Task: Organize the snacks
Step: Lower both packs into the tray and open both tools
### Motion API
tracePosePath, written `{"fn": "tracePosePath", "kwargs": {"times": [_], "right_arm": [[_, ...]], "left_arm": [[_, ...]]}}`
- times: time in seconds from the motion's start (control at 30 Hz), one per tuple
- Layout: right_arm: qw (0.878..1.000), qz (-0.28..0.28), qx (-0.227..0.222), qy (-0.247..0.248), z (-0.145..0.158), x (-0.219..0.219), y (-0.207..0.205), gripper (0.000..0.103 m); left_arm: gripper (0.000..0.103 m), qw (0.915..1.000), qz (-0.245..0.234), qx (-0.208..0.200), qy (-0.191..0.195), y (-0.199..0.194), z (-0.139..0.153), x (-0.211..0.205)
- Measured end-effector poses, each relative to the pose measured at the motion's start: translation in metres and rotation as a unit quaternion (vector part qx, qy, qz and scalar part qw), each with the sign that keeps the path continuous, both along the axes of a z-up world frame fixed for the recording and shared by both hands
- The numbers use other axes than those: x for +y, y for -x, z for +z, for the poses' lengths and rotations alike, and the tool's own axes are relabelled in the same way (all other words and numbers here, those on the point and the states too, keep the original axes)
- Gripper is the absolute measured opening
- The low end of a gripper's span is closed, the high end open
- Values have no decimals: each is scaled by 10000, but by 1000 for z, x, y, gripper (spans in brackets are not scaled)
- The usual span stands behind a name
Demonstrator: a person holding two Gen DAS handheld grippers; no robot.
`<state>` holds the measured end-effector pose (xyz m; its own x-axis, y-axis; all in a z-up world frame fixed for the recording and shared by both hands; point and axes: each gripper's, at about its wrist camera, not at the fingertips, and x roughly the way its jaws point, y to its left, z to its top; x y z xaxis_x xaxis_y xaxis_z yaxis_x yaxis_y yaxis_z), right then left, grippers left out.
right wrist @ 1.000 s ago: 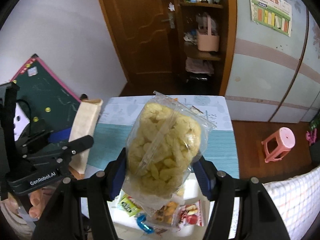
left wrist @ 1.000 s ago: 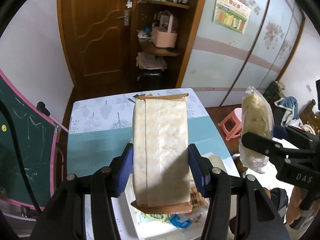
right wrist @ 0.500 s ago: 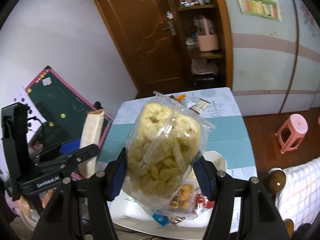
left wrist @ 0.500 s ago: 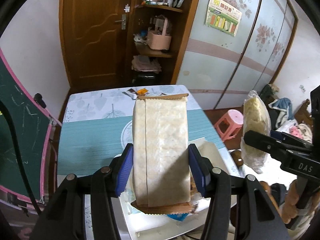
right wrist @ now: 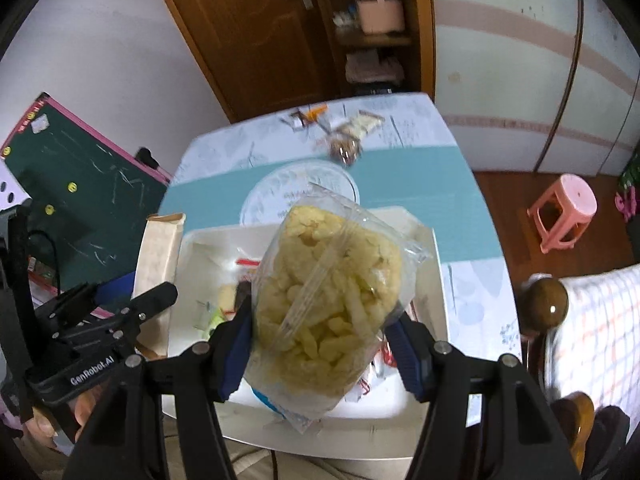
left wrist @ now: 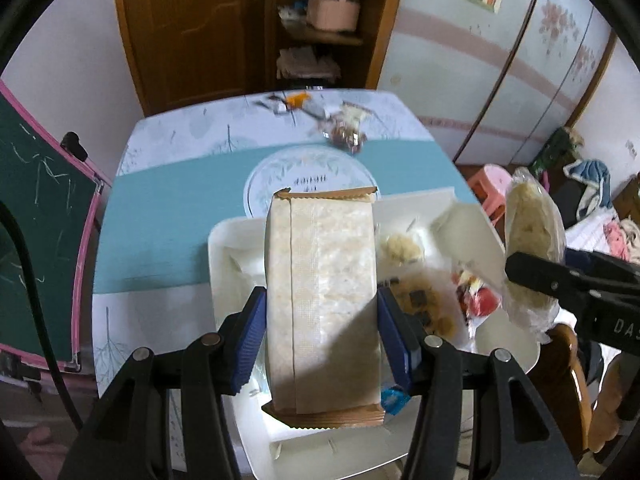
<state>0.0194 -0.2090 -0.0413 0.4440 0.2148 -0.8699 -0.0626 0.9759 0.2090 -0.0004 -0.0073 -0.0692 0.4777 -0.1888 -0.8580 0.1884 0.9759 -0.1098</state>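
My left gripper [left wrist: 320, 332] is shut on a tall beige cracker packet [left wrist: 320, 280] with brown crimped ends, held upright above the white box [left wrist: 224, 264]. My right gripper [right wrist: 324, 336] is shut on a clear zip bag of yellow puffed snacks [right wrist: 328, 284], also over the white box [right wrist: 424, 248]. In the left wrist view the puff bag [left wrist: 532, 224] hangs at the right; in the right wrist view the cracker packet [right wrist: 158, 256] stands at the left. Small wrapped snacks [left wrist: 424, 304] lie inside the box.
A round patterned plate [left wrist: 312, 172] sits on the table beyond the box. Loose wrappers and small snacks [left wrist: 344, 132] lie at the table's far edge. A chalkboard [right wrist: 80, 192] stands left of the table, a pink stool [right wrist: 564, 212] on the floor to the right.
Both grippers have come down toward the table with their packets; the white box, the plate and the far snacks now fill more of both views.
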Motion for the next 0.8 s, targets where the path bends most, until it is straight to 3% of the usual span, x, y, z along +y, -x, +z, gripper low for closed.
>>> {"fn": "tracePosePath", "kwargs": {"times": [0.33, 0.37, 0.47, 0.5, 0.63, 0.8], "right_arm": [[9990, 124, 382, 174, -22, 17, -6, 64], [9989, 150, 423, 153, -24, 19, -7, 64], [9980, 204, 579, 170, -29, 24, -6, 65], [9978, 206, 598, 194, -30, 25, -6, 66], [9984, 113, 463, 316, -28, 24, -3, 76], [9987, 84, 353, 344, -22, 24, 1, 77]], "left_arm": [[54, 9996, 98, 272, 20, -8, -14, 6], [57, 9996, 102, 272, -2, -7, -14, 6], [86, 9996, 126, 235, -93, -6, -12, 4], [89, 9996, 135, 190, -126, -5, -11, 3], [90, 9997, 136, 99, -171, -2, -7, 3], [90, 9997, 145, 84, -186, 2, -5, 3]]}}
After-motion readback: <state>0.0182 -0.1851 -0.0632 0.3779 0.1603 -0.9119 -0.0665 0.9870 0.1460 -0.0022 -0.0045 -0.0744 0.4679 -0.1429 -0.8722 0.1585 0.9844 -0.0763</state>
